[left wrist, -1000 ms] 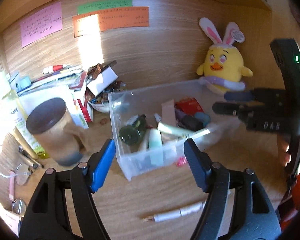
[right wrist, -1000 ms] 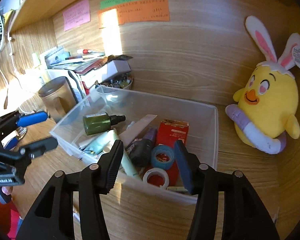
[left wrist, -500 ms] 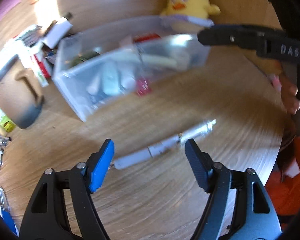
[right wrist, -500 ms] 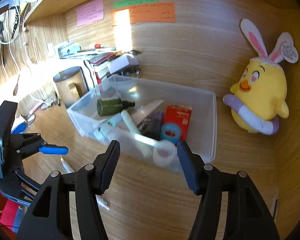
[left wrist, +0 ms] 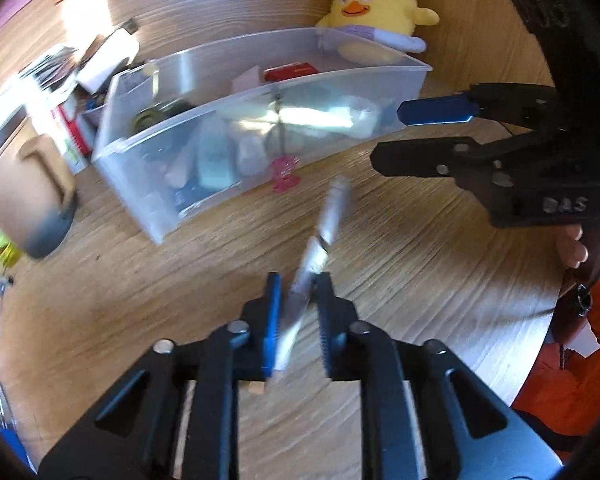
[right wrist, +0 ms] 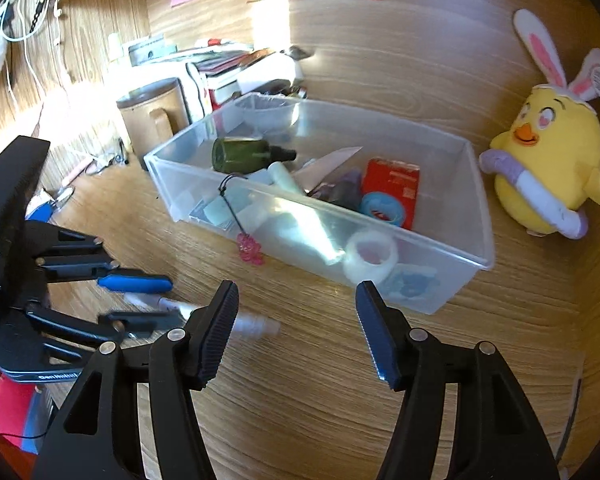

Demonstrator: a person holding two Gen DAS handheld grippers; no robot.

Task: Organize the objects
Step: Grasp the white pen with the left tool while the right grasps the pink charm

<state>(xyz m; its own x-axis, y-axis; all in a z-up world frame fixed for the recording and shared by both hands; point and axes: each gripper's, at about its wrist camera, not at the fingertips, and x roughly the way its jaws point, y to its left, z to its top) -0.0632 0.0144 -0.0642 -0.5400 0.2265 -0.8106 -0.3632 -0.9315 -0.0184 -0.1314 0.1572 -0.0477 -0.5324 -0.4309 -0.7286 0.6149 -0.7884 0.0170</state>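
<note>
A white pen (left wrist: pixel 328 216) sticks out forward over the wooden desk, and my left gripper (left wrist: pixel 299 280) is shut on its near end. In the right wrist view the left gripper (right wrist: pixel 160 300) sits low on the left with the pen (right wrist: pixel 256 324) poking out towards my right fingers. My right gripper (right wrist: pixel 296 292) is open with nothing between its jaws, just in front of the clear plastic bin (right wrist: pixel 474 184). The bin (left wrist: pixel 260 92) holds a green bottle (right wrist: pixel 240 154), a red box, tape rolls and tubes. In the left wrist view the right gripper (left wrist: pixel 388 136) hovers by the bin's right end.
A pink charm (right wrist: pixel 250 250) hangs on a hook over the bin's front wall. A yellow plush chick (right wrist: pixel 548 168) stands right of the bin. A brown mug (right wrist: pixel 152 116) and stacked books (right wrist: pixel 220 68) are on the left. An orange sleeve (left wrist: pixel 572 380) shows at the desk's edge.
My left gripper came down over the pen and closed on it; the pen swung from lying crosswise to pointing forward. My right gripper drew back and lower from the bin.
</note>
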